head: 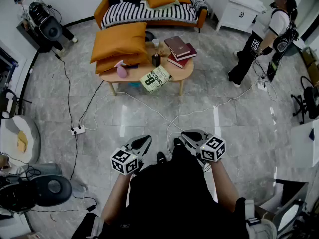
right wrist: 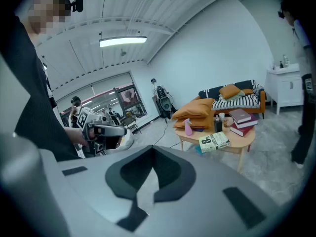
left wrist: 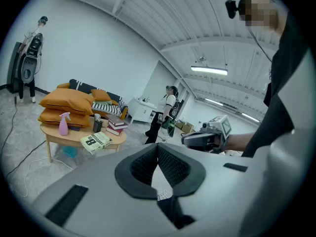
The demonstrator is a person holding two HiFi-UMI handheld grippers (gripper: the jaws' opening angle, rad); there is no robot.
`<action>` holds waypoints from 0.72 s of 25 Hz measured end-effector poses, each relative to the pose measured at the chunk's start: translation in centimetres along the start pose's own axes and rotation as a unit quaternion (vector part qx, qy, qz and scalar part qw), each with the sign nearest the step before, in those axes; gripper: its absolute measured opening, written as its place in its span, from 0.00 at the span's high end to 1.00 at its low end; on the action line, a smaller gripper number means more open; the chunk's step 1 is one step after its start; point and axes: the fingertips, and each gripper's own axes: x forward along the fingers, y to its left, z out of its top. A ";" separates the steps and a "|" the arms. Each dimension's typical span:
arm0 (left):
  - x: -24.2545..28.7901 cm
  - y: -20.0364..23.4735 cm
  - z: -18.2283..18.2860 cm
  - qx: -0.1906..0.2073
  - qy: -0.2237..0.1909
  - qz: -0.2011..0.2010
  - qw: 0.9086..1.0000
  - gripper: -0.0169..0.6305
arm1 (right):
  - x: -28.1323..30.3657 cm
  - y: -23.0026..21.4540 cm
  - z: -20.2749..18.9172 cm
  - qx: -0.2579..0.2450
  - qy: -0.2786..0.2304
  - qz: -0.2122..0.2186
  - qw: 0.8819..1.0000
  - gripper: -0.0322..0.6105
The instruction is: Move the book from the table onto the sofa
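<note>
Both my claws are clenched on nothing: the left gripper (head: pixel 143 142) and the right gripper (head: pixel 187 136) are held low in front of me, their black ribbed pads pressed together, well short of the table (head: pixel 182 69). That table is an oval of pale, smooth wood on slim legs, standing on glossy grey marble-look tiles.

The book (head: pixel 156 78) lies flat, cover up, at the table's near rim, with 1 corner hanging over the edge. It is a thick rectangular paperback with a pale cover bearing a large black 8 and dark lettering. In the head view its long axis runs diagonally, from lower left to upper right.

Beside it sit 2 stacked maroon books (head: pixel 180 50), 2 plump orange cushions (head: pixel 118 43) and a pink spray bottle (head: pixel 121 71). Beyond the table stands the orange sofa (head: pixel 101 7), draped in a black-and-white striped throw (head: pixel 149 13).
</note>
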 end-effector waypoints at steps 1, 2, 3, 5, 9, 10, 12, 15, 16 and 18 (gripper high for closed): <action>0.0 0.0 0.1 0.000 0.000 0.000 1.000 0.96 | 0.0 0.0 0.1 -0.001 0.000 -0.001 1.000 0.94; 0.0 0.0 0.1 -0.001 0.000 0.001 1.000 0.96 | 0.1 -0.1 0.3 -0.002 0.000 -0.001 1.000 0.94; 0.0 0.0 0.1 -0.002 0.000 0.001 1.000 0.96 | 0.1 -0.1 0.3 -0.003 0.000 -0.001 1.000 0.94; 0.0 0.1 0.1 -0.003 0.001 0.004 1.000 0.96 | 0.3 -0.1 0.4 -0.005 0.001 0.001 1.000 0.94; -0.2 0.3 -0.1 -0.004 0.001 0.006 1.000 0.96 | 0.7 0.0 0.5 -0.006 0.001 0.005 1.000 0.94; -0.2 0.3 -0.1 -0.005 0.002 0.006 1.000 0.96 | 0.7 0.0 0.5 -0.006 0.001 0.005 1.000 0.94; -0.2 0.3 -0.2 -0.006 0.004 0.007 1.000 0.96 | 0.8 0.1 0.5 -0.006 0.001 0.007 1.000 0.94; -0.1 0.5 -0.1 -0.005 0.006 0.010 1.000 0.96 | 0.9 0.1 0.5 -0.005 0.004 0.009 1.000 0.94; -0.2 0.5 -0.1 -0.005 0.006 0.010 1.000 0.96 | 0.9 0.1 0.5 -0.005 0.004 0.009 1.000 0.94; -0.2 0.6 0.0 -0.005 0.004 0.012 1.000 0.96 | 1.1 0.0 0.5 -0.005 0.005 0.009 1.000 0.94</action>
